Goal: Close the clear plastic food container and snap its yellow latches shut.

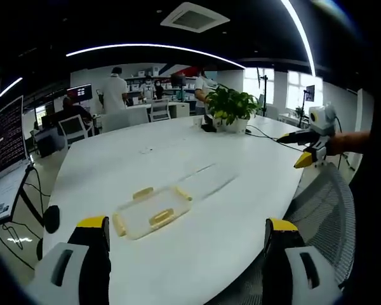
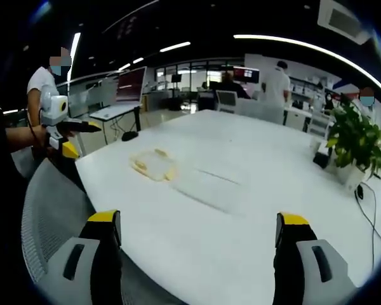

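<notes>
On the white table (image 1: 178,171), at about 6 o'clock in the left gripper view, lies the clear container (image 1: 151,213), flat, with its lid on and yellow latches (image 1: 161,218) along its edges; whether the latches are snapped cannot be told. The left gripper (image 1: 187,244) hangs above the near table edge with its jaws wide apart and nothing between them, well short of the container. At 3 o'clock in that view the right gripper (image 1: 305,147) shows, held by a hand beyond the table's far side, above a mesh chair back (image 1: 324,210). A potted plant (image 1: 232,108) stands at 12 o'clock, with a cable running from it across the tabletop. People stand among desks and monitors in the background, and a screen with text sits at 9 o'clock.

From the right gripper view, the container (image 2: 153,165) lies at about 11 o'clock on the table (image 2: 241,190), near its edge. The right gripper (image 2: 198,244) is spread wide and empty, away from the container. The left gripper (image 2: 66,136) shows at 9 o'clock, gripped by a hand, and the plant (image 2: 359,146) at 3 o'clock.
</notes>
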